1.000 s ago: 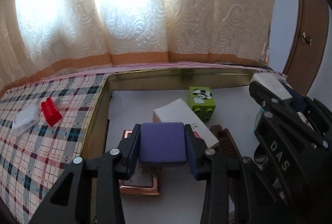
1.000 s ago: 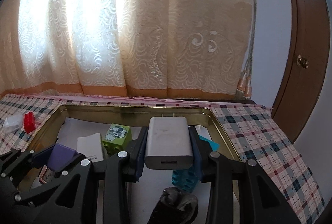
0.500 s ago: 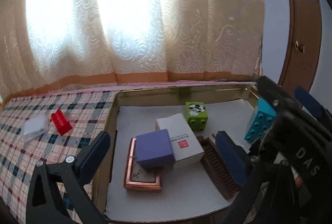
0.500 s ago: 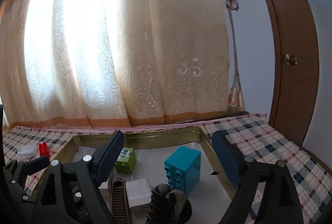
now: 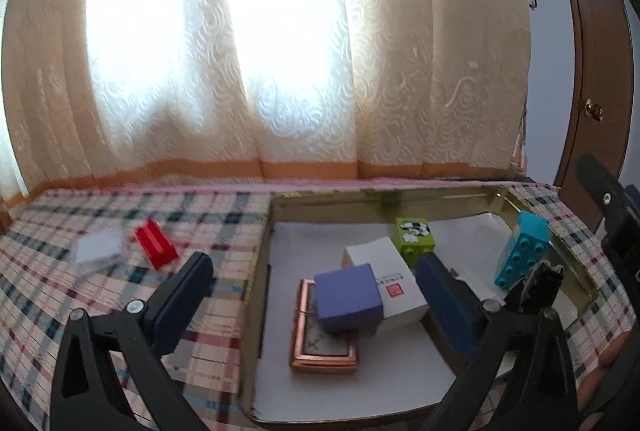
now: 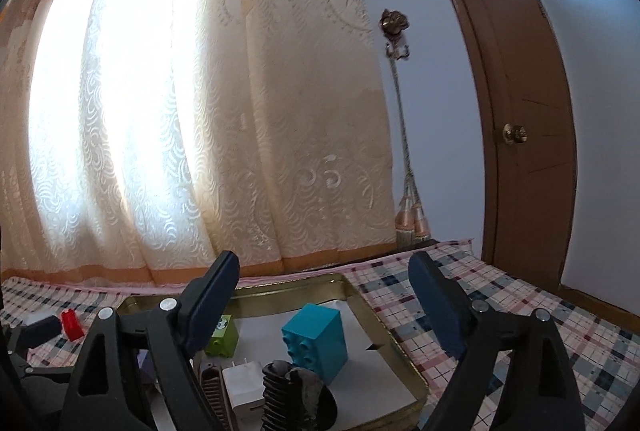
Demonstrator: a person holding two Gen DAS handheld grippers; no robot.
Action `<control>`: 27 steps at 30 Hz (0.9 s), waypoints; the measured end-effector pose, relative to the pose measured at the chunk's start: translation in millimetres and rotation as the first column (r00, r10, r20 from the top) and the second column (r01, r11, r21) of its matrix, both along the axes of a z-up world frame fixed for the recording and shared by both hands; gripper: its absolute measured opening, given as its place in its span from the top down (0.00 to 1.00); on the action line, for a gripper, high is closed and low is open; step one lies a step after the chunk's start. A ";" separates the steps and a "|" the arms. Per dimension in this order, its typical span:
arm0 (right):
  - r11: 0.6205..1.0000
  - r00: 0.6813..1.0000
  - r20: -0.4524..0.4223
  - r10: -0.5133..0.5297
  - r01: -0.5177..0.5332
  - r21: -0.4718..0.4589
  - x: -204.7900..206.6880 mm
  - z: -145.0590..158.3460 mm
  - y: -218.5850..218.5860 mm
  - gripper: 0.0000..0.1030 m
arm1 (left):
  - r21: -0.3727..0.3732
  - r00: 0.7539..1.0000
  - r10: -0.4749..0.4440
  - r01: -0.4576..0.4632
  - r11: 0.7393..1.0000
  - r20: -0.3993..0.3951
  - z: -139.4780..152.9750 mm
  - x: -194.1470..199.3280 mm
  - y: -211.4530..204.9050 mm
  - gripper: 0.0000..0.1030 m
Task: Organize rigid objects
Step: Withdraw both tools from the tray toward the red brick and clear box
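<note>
The left gripper has its jaws spread wide and empty above the gold tray; they opened within the last second. The purple box lies in the tray on a copper frame. The right gripper, jaws likewise spread and empty, hangs over the tray, where the white charger lies beside the teal block.
</note>
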State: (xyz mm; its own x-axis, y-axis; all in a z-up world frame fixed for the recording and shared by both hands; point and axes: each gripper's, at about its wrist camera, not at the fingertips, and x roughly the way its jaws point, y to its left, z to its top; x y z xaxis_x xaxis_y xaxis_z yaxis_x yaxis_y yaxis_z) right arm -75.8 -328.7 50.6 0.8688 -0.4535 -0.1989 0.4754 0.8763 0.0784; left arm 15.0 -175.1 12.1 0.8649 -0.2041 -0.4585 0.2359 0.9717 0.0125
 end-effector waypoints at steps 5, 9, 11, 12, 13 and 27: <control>1.000 0.999 0.024 -0.029 0.029 0.004 -9.3 1.5 0.1 0.14 | 0.044 0.991 0.053 -0.059 0.997 0.126 7.1 -12.4 2.9 0.00; 0.999 0.999 0.030 -0.032 0.031 0.006 -13.6 1.5 3.1 0.14 | 0.064 0.989 0.029 -0.039 0.997 0.144 7.6 -15.3 1.2 0.00; 1.000 0.999 0.034 -0.031 0.031 0.006 -16.5 1.6 6.6 0.14 | 0.051 0.988 0.025 -0.033 0.998 0.150 8.5 -17.0 3.5 0.00; 1.000 0.999 0.036 -0.030 0.030 0.007 -17.2 1.8 7.2 0.14 | 0.044 0.988 0.024 -0.031 0.999 0.151 8.9 -17.6 4.9 0.00; 0.999 0.999 0.038 -0.031 0.031 0.006 -18.9 1.7 9.3 0.14 | 0.039 0.988 0.023 -0.029 0.999 0.150 8.8 -18.5 5.9 0.00; 0.999 0.999 0.024 -0.029 0.028 0.037 -23.8 -1.2 28.9 0.14 | -0.007 0.992 0.030 -0.029 1.000 0.123 6.5 -25.3 32.3 0.00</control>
State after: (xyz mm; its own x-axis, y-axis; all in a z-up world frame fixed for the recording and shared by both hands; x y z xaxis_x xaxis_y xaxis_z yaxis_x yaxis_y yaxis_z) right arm -99.6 -299.8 49.4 0.8604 -0.4709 -0.1948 0.4977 0.8587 0.1222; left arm -10.3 -142.8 18.6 0.9203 -0.1797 -0.3476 0.2040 0.9784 0.0343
